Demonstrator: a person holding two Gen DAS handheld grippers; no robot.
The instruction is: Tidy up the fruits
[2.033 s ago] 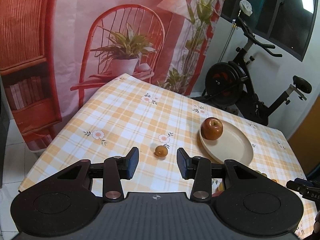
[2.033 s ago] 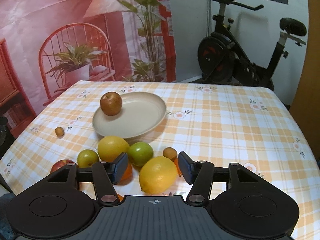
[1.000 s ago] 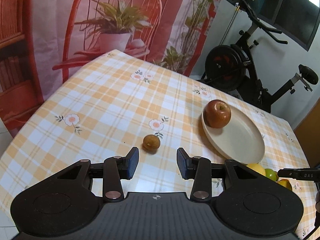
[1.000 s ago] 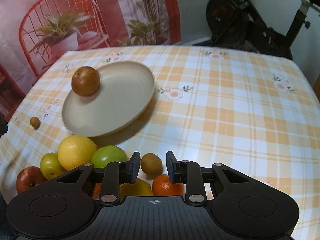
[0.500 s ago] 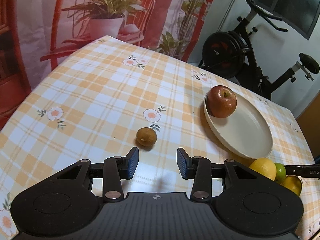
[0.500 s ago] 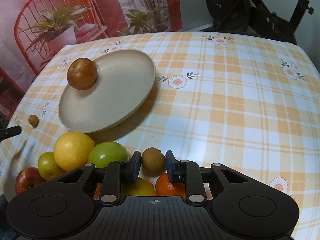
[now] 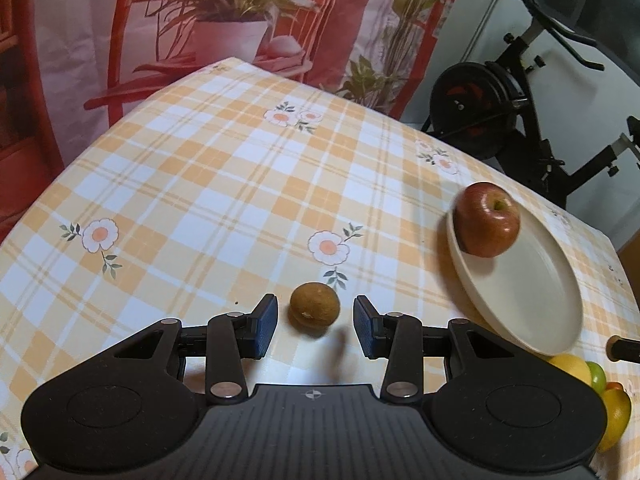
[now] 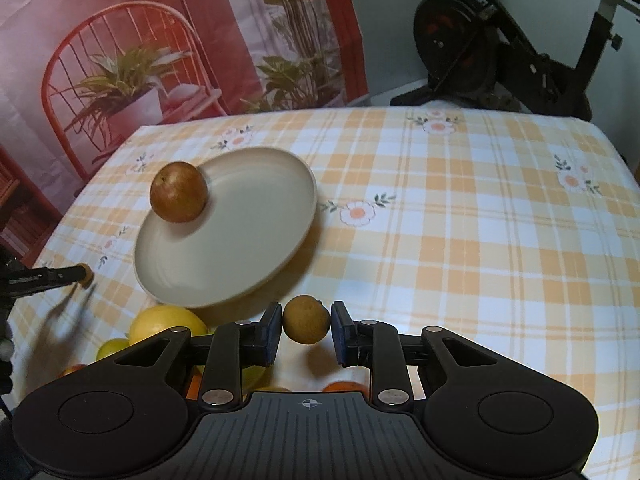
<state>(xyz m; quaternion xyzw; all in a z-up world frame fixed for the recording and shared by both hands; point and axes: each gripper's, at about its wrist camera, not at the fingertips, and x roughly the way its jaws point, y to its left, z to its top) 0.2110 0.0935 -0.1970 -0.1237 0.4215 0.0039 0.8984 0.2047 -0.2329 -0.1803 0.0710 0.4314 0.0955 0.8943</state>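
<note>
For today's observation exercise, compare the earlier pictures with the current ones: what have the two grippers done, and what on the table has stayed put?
The right gripper dropped toward the fruit pile, closed on a small brown fruit and now holds it. The left gripper moved forward until another small brown fruit sits between its open fingers, not gripped. The apple on the plate and the lemon stayed put.

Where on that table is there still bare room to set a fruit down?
Most of the plate is bare: only the apple sits at its far left rim. The checked cloth right of the plate is open to the table's edge, as is the cloth beyond the lone small brown fruit. It is crowded at the plate's near side, where the lemon and other fruits huddle.
</note>
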